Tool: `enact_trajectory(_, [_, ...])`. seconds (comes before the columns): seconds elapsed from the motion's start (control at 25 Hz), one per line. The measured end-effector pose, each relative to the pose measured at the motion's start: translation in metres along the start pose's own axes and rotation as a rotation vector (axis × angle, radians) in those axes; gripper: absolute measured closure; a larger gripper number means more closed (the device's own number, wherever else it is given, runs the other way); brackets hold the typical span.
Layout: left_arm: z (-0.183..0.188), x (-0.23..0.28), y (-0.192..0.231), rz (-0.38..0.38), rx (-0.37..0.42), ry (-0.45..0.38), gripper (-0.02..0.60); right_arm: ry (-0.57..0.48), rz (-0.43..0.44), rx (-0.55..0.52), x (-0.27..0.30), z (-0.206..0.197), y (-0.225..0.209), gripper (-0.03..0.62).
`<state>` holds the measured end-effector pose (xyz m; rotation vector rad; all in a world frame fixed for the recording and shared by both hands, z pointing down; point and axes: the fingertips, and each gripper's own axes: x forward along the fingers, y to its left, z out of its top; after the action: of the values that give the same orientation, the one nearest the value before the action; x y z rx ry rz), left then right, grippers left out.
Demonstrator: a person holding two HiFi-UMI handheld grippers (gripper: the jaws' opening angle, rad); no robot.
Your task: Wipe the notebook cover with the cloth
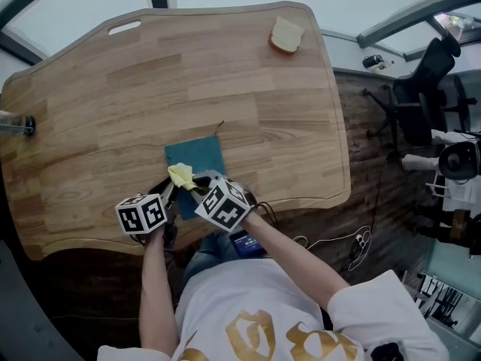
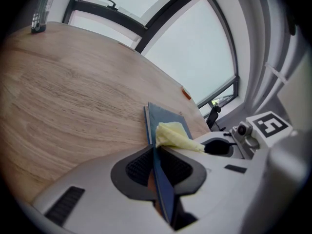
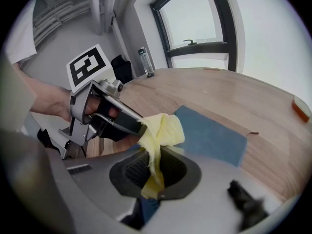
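Note:
A blue notebook [image 1: 197, 161] lies flat near the front edge of the wooden table [image 1: 150, 81]. My left gripper [image 1: 171, 194] is shut on the notebook's [image 2: 165, 118] near edge, which runs between its jaws. A yellow cloth [image 1: 183, 176] rests on the notebook's near part. My right gripper [image 1: 201, 187] is shut on the cloth [image 3: 161, 133], which bunches up above its jaws over the blue cover [image 3: 209, 136]. In the right gripper view the left gripper [image 3: 139, 128] sits just left of the cloth, almost touching it.
A slice of bread [image 1: 286, 35] lies at the table's far right corner. A bottle [image 1: 15, 124] stands at the left edge. Office chairs [image 1: 428, 89] and cables are on the floor to the right.

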<state>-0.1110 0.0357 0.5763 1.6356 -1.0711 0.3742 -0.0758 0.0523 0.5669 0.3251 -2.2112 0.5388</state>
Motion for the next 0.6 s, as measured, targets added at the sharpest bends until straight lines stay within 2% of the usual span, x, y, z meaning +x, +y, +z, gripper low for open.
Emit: enact_trajectory(0.6, [0.000, -0.001, 0.000, 0.010, -0.006, -0.017, 0.528, 0.060, 0.081, 0.070, -0.002, -0.015, 0.018, 0.554])
